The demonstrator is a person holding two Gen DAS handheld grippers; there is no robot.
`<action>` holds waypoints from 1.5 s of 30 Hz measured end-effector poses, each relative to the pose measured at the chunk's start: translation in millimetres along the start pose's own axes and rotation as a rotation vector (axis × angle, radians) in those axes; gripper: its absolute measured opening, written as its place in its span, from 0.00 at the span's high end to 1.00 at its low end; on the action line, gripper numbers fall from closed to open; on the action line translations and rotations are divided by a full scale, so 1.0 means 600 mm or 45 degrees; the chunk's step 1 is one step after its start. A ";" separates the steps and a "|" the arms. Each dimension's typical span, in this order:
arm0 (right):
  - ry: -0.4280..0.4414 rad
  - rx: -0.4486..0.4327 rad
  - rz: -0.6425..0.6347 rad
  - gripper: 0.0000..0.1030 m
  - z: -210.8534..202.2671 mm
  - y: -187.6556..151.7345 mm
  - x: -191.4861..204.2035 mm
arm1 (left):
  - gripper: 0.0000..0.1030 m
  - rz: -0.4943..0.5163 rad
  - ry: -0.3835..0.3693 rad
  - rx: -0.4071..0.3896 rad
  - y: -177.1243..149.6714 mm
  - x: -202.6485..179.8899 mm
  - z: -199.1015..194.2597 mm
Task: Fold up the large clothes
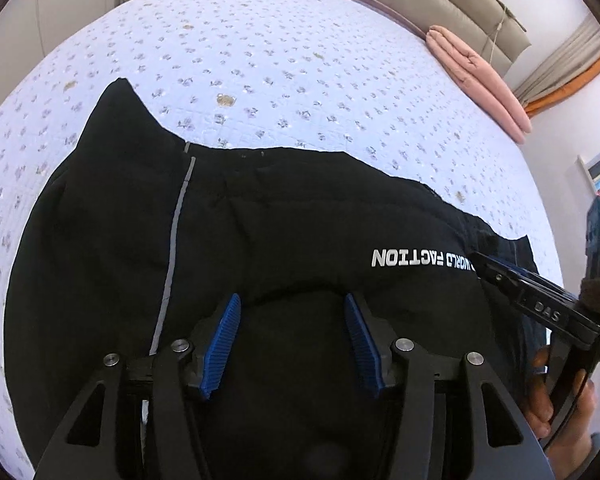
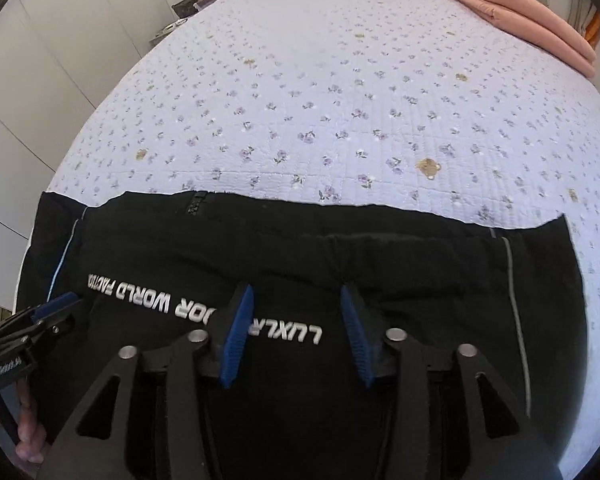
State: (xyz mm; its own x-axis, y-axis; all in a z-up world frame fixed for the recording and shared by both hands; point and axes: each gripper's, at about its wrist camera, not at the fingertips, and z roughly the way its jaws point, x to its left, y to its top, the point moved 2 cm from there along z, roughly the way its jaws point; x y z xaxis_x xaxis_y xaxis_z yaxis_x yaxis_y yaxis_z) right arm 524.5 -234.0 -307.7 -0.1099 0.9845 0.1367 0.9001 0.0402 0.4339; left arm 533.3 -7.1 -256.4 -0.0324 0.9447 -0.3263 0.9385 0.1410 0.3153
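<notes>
Below, one black garment [image 1: 260, 220] on one floral bedspread [image 1: 260, 60], one pink blanket [image 1: 476, 80], left gripper [image 1: 292, 304] and right gripper [image 2: 296, 294] both parted, empty.

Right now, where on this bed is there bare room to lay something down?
The flowered quilt is bare beyond the black garment's far edge, up to the folded pink blanket at the far corner. The near side is crowded: garment and both tools.
</notes>
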 end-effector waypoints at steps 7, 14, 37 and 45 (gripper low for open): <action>-0.023 -0.023 -0.047 0.36 -0.063 -0.031 0.012 | 0.43 0.042 0.040 0.012 -0.021 -0.006 -0.061; -0.108 -0.004 0.046 0.29 -0.135 -0.102 -0.089 | 0.30 0.050 0.162 -0.018 -0.036 0.047 -0.141; 0.443 0.218 0.539 0.00 -0.033 -0.191 -0.364 | 0.09 -0.431 -0.337 0.273 -0.067 0.275 -0.015; 0.601 0.257 0.430 0.00 -0.026 -0.191 -0.387 | 0.03 -0.425 -0.403 0.294 -0.064 0.289 -0.003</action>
State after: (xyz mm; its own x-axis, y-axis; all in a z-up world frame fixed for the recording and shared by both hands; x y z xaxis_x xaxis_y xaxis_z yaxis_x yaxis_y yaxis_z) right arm 440.5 -469.6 -375.3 0.0620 0.7685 0.6368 0.9748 -0.1837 0.1268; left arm 490.8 151.6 -323.5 -0.2708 0.7185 -0.6407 0.9475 0.3165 -0.0456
